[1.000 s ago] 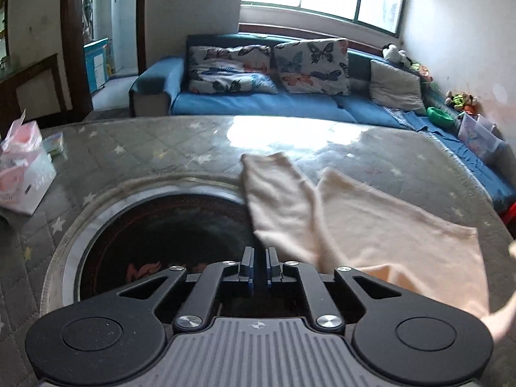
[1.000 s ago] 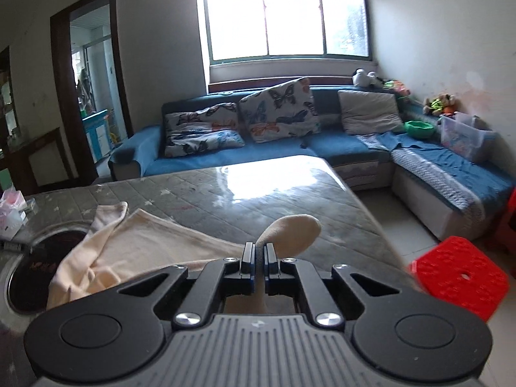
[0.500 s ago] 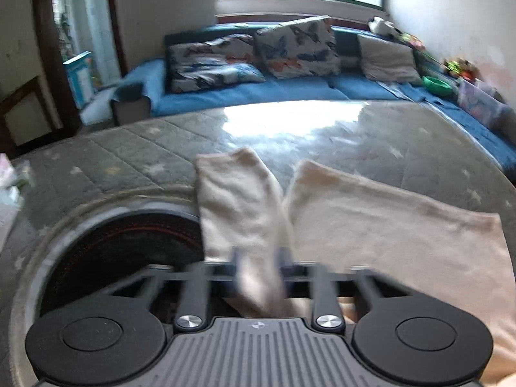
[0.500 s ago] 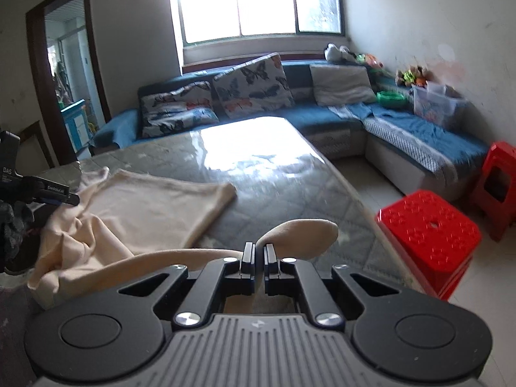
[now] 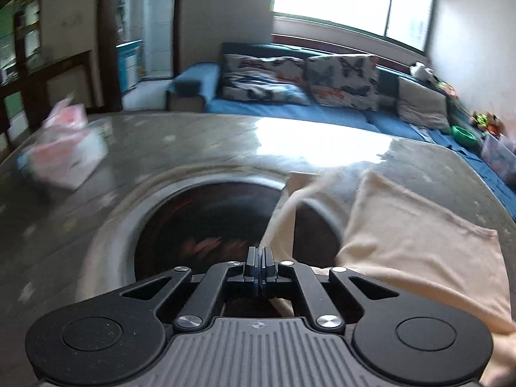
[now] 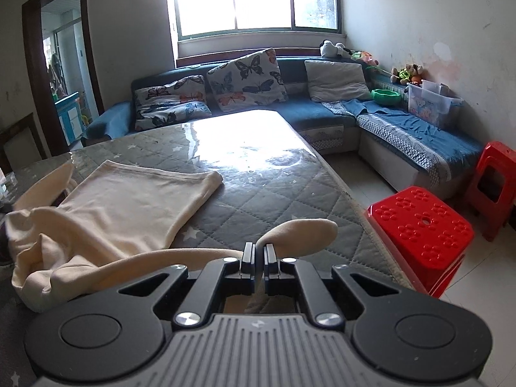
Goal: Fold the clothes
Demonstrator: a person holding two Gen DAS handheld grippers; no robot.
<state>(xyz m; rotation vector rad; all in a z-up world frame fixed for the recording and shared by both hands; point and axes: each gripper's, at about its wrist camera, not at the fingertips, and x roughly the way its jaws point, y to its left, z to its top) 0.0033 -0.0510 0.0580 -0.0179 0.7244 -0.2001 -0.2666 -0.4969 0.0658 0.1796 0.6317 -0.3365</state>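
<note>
A cream long-sleeved garment (image 6: 129,200) lies on the grey quilted table (image 6: 274,193), its body flat and its near part bunched. My right gripper (image 6: 258,251) is shut on one sleeve, whose cuff (image 6: 303,235) sticks out past the fingers. My left gripper (image 5: 259,258) is shut on the other sleeve (image 5: 283,216), which rises taut over the dark round recess (image 5: 209,225). The garment body (image 5: 419,235) lies to the right in the left wrist view.
A pink tissue pack (image 5: 64,148) sits at the table's left. A blue corner sofa (image 6: 322,109) with cushions stands behind the table. Red plastic stools (image 6: 422,229) stand on the floor by the table's right edge.
My left gripper opened, closed on the left sleeve and swung left, lifting it. My right gripper kept its sleeve and pulled back toward the table's near right corner.
</note>
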